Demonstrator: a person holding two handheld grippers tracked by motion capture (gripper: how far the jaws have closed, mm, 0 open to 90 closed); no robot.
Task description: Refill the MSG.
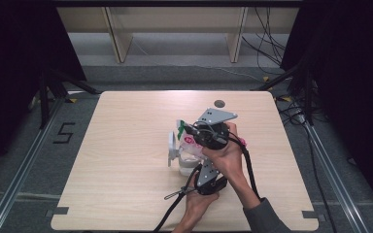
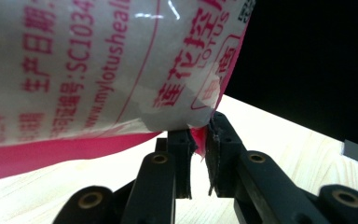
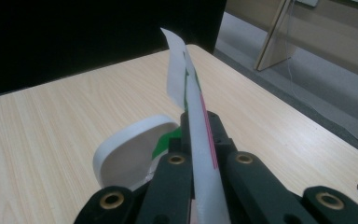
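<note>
Plastic bag (image 1: 188, 144) with pink writing sits a little right of the middle of the wooden table (image 1: 126, 160), between both grippers. In the left gripper view the bag (image 2: 98, 70) hangs over the jaws, and the left gripper (image 2: 199, 135) pinches its pink bottom corner tight. In the high view the left gripper (image 1: 200, 170) is at six o'clock from the bag, and the right gripper (image 1: 194, 132) is at one o'clock from it. In the right gripper view the right gripper (image 3: 200, 121) is squeezed together on the bag's thin top edge (image 3: 193, 107), which sticks straight up. A white round lid (image 3: 130, 147) lies at nine o'clock from those jaws.
</note>
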